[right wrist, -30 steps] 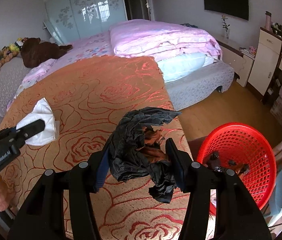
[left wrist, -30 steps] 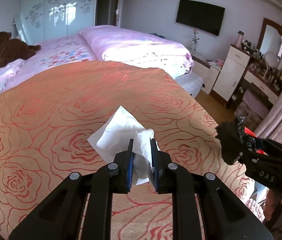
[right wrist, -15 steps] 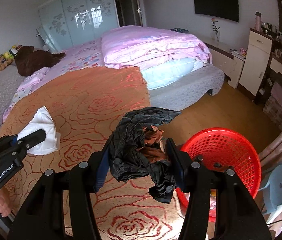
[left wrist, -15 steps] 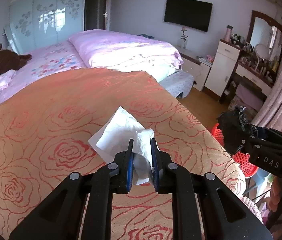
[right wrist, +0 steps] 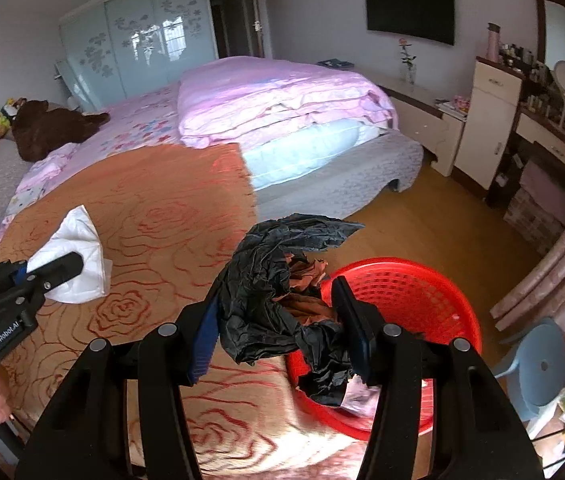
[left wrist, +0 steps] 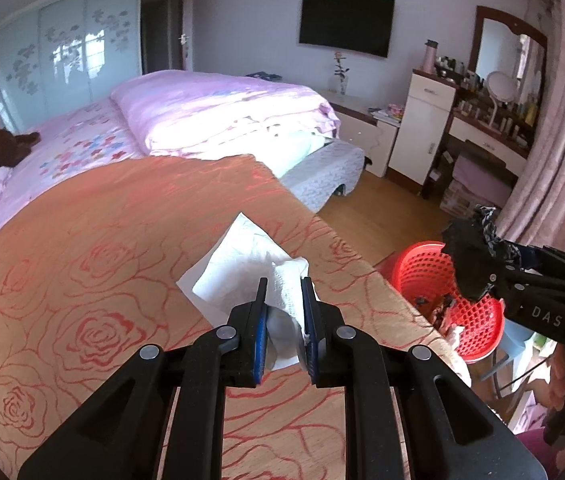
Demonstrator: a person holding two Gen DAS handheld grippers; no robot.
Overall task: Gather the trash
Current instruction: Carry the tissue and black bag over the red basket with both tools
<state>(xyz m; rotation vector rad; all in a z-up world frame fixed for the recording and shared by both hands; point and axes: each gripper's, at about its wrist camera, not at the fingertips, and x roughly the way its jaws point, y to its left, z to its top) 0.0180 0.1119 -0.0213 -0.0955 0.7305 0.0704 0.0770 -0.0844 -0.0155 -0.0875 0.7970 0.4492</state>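
A crumpled white tissue (left wrist: 250, 276) is pinched between the blue pads of my left gripper (left wrist: 284, 292), which is shut on it above the orange rose-patterned cover (left wrist: 82, 248). The same tissue (right wrist: 76, 256) shows at the left of the right wrist view. My right gripper (right wrist: 278, 296) is shut on a crumpled black plastic bag (right wrist: 270, 280) with brown scraps in it. That bag hangs over the near rim of a red mesh basket (right wrist: 414, 292) standing on the floor beside the cover's edge. In the left wrist view the basket (left wrist: 422, 276) sits behind the bag (left wrist: 470, 264).
A bed with a pink quilt (right wrist: 282, 96) lies beyond the cover. A blue plastic stool (right wrist: 538, 364) stands right of the basket. A white cabinet (right wrist: 486, 120), a cluttered dressing table (left wrist: 494, 120) and a pink curtain (left wrist: 554, 128) line the right side. Wooden floor (right wrist: 422, 224) lies between.
Both grippers have shifted to the right with their loads. The red basket has come into the left wrist view and now lies under the black bag in the right wrist view.
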